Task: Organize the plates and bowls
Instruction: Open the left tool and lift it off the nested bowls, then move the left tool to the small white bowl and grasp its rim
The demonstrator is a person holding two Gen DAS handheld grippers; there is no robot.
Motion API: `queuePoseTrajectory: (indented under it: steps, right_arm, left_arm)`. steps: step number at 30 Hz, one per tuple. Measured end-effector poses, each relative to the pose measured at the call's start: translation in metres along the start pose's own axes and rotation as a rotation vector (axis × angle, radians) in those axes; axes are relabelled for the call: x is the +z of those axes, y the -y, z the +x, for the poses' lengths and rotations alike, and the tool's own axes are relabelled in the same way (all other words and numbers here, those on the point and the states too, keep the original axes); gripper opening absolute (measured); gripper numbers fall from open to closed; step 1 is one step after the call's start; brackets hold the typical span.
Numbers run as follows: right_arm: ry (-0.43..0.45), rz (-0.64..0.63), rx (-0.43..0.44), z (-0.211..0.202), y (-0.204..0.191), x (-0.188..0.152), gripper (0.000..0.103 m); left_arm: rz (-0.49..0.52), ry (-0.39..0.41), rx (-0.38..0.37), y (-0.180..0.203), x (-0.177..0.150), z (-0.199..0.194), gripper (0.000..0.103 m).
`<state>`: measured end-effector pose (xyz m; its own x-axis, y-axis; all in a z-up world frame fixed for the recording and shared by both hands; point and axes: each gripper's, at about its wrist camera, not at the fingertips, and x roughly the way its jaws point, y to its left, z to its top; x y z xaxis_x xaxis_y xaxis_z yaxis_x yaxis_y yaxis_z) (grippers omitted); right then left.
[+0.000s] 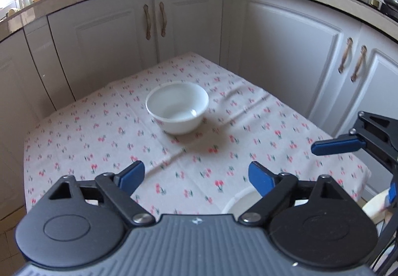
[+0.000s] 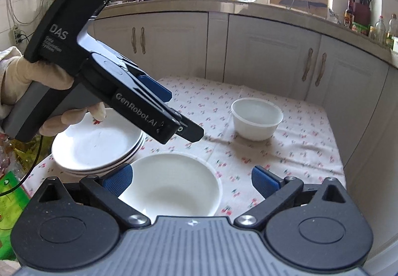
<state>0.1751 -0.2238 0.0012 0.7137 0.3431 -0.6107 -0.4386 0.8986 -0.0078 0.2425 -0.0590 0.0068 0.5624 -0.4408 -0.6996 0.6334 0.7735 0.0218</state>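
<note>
- Presently, both tools are shown released above the table (image 2: 306,131), which is covered by a flowered cloth; nothing is gripped by either.
- Left tool (image 1: 196,176): its blue pads (image 1: 131,174) are spread apart over bare cloth, with no dish between them. In the right wrist view it is seen held by a gloved hand (image 2: 32,82), angled downward above the stacked plates (image 2: 97,144).
- Right tool (image 2: 191,180): its jaws stand wide, and the shallow white bowl (image 2: 171,184) lies on the cloth below them, not pressed by either pad.
- Small deep bowl (image 1: 177,107): it stands alone, upright, toward the far side of the table and well apart from the other dishes.
- Step judged in hand: a dish appears to have been set down, and the small deep bowl is probably the next item to be gathered.
- Recommended technique: the small deep bowl is best taken at its rim, with one pad inside the wall and one outside, and the grip closed firmly before any lift.
- Caution: glazed ware is likely to be slippery, so the bowl should be kept level and lowered gently, centred over whatever it is nested in.
- Caution: the two tools work close together near the stack, so one should be held clear while the other travels.
</note>
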Motion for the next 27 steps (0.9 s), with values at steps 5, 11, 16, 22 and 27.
queuePoseTrajectory:
  steps: [5, 11, 16, 22, 27]
  right_arm:
    - [0.025, -0.033, -0.019, 0.009, 0.019, 0.017, 0.103]
    - [0.027, -0.057, -0.056, 0.031, 0.056, 0.037, 0.103]
    - [-0.013, -0.023, -0.042, 0.064, 0.088, 0.048, 0.103]
    - [-0.056, -0.001, -0.017, 0.099, 0.109, 0.051, 0.103]
    - [-0.088, -0.024, 0.003, 0.122, 0.114, 0.053, 0.102]
  left_arm:
    - [-0.019, 0.003, 0.01, -0.011, 0.027, 0.021, 0.091]
    - [-0.048, -0.023, 0.008, -0.029, 0.059, 0.059, 0.091]
    - [-0.096, -0.052, 0.01, -0.048, 0.074, 0.092, 0.091]
    - [-0.149, -0.076, 0.005, -0.061, 0.082, 0.122, 0.091]
    - [-0.173, -0.099, 0.011, -0.067, 0.089, 0.141, 0.09]
